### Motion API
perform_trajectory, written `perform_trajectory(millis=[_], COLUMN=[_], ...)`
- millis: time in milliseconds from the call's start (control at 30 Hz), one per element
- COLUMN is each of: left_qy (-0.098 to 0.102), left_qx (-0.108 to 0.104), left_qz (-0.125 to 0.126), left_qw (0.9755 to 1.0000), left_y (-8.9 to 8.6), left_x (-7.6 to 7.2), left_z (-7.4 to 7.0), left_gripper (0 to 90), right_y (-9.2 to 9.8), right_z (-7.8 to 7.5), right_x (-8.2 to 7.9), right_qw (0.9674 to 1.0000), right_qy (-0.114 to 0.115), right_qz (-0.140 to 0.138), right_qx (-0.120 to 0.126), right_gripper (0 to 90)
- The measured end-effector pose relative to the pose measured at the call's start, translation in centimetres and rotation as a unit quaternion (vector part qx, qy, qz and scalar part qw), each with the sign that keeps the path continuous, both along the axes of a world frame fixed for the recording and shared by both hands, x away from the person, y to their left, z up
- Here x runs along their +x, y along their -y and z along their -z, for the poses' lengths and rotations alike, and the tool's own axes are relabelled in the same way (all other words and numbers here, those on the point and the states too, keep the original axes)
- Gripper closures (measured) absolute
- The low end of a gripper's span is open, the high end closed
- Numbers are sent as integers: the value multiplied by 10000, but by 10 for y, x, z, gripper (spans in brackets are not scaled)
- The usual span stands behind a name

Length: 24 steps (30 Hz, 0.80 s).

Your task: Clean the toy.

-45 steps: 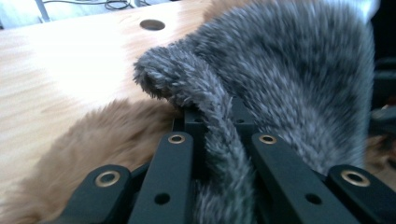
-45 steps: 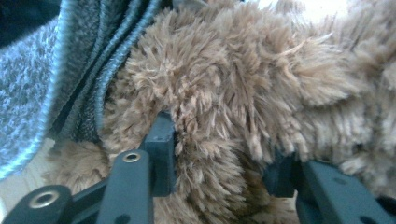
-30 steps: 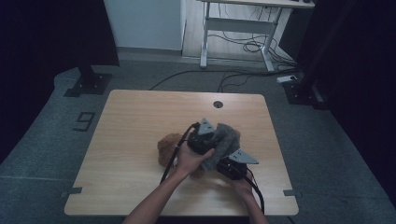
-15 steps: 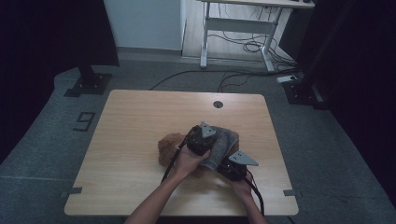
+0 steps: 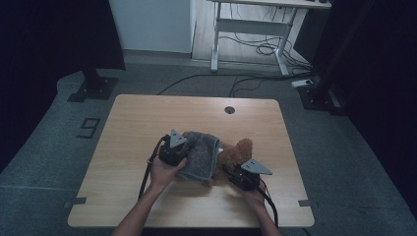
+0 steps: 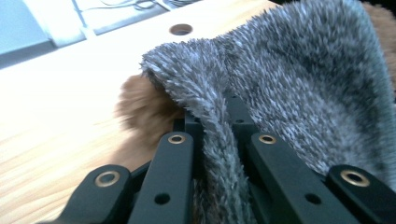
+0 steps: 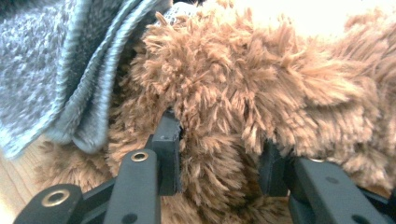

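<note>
Midpoint, by the look of things, in a job of bringing together a grey shaggy cloth [image 5: 201, 155] and a brown plush toy [image 5: 239, 149]. Found side by side, a little to the near side of the middle of a pale wooden table [image 5: 147, 118], cloth on the left, toy on the right, touching and partly overlapping, with a round cable hole [image 5: 229, 109] well beyond at the far edge.

Gripped at the cloth's left edge by the left gripper [image 5: 183, 153]: jaws pressed together on a doubled fold of pile, with almost no gap between them in the left gripper view [image 6: 212, 119], and grey cloth [image 6: 303, 84] draped away to the right over a blur of brown fur [image 6: 140, 105].

Clamped on the toy from the near right by the right gripper [image 5: 232, 168]: jaws part closed, with a thick tuft of fur squeezed between them in the right gripper view [image 7: 212, 140], and the rest of the toy [image 7: 280, 79] bulging above, beside a folded grey hem at upper left.

Done so far, judging from the lie of things: both pieces secured, cloth laid against and partly over the toy's left side.

Left to do: either spreading the cloth across the uncovered right part of the toy, or drawing it clear. Impossible to tell which from these frames. Cloth bunched and doubled rather than flat, so likely some way from a tidy finish either way.
</note>
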<state>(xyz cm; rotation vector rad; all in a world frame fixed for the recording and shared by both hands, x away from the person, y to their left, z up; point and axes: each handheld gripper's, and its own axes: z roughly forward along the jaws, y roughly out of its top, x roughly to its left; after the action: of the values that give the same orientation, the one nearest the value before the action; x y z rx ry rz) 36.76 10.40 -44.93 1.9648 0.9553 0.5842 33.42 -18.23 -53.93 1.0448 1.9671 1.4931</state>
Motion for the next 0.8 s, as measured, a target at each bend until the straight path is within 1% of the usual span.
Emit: perform_trajectory(millis=[33, 67, 100, 133, 167, 200, 300, 333, 367, 400, 433, 500, 533, 567, 600, 633, 667, 700, 733, 767, 800], left_qy=[22, -21, -21, -105, -105, -170, -266, -295, -295, -361, -361, -437, -576, -576, -701, -701, -704, -676, -592, -592, -478], left_qx=[-25, -63, -63, -60, -60, -39, -25, 106, 106, 129, 129, 198, 214, 214, 163, 163, 106, 46, -39, -39, -85], left_qz=[-98, -218, -218, -392, -392, -466, -657, -752, -752, -792, -792, -839, -858, -858, -849, -849, -848, -850, -826, -826, -778], left_qw=[9999, 9997, 9997, 9992, 9992, 9988, 9975, 9967, 9967, 9961, 9961, 9953, 9944, 9944, 9938, 9938, 9939, 9941, 9948, 9948, 9958], left_y=[-8, -20, -20, -33, -33, -37, -48, -52, -52, -56, -56, -60, -64, -64, -67, -67, -68, -68, -65, -65, -62], left_x=[0, 1, 1, 5, 5, 8, 13, 15, 15, 15, 15, 15, 15, 15, 16, 16, 15, 14, 12, 12, 10], left_z=[-1, 0, 0, 5, 5, 8, 16, 21, 21, 25, 25, 31, 37, 37, 42, 42, 42, 39, 31, 31, 22], left_gripper=[827, 826, 827, 826, 826, 826, 826, 827, 827, 827, 827, 828, 828, 828, 828, 828, 828, 828, 828, 828, 828], right_y=[0, 0, 0, 0, 0, 0, -1, -1, -1, -1, -1, -1, -1, -1, 0, 0, 0, 0, 0, 1, 1], right_z=[0, 0, 0, 0, 0, 0, 1, 1, 1, 1, 1, 1, 1, 1, 1, 1, 1, 1, 2, 2, 2], right_x=[0, 0, 0, 0, 0, 0, -1, 0, 0, 0, 0, 0, 0, 0, 0, 0, 0, 0, 0, 0, 0], right_qw=[10000, 10000, 10000, 10000, 10000, 10000, 10000, 10000, 10000, 10000, 10000, 10000, 10000, 10000, 10000, 10000, 10000, 10000, 10000, 10000, 10000], right_qy=[2, 3, 3, 8, 11, 11, 31, 30, 30, 31, 30, 28, 31, 31, 30, 30, 27, 27, 16, 5, 5], right_qz=[-2, 2, 2, 1, 0, 0, 12, 8, 8, 8, 9, 12, 17, 17, 16, 16, 15, 15, 29, 34, 34], right_qx=[-3, 0, 0, 6, 7, 7, 4, 5, 5, 10, 17, 22, 21, 21, 27, 27, 30, 33, 46, 57, 57], right_gripper=[586, 587, 587, 587, 586, 586, 587, 587, 587, 587, 587, 587, 587, 587, 587, 587, 587, 587, 587, 587, 587])
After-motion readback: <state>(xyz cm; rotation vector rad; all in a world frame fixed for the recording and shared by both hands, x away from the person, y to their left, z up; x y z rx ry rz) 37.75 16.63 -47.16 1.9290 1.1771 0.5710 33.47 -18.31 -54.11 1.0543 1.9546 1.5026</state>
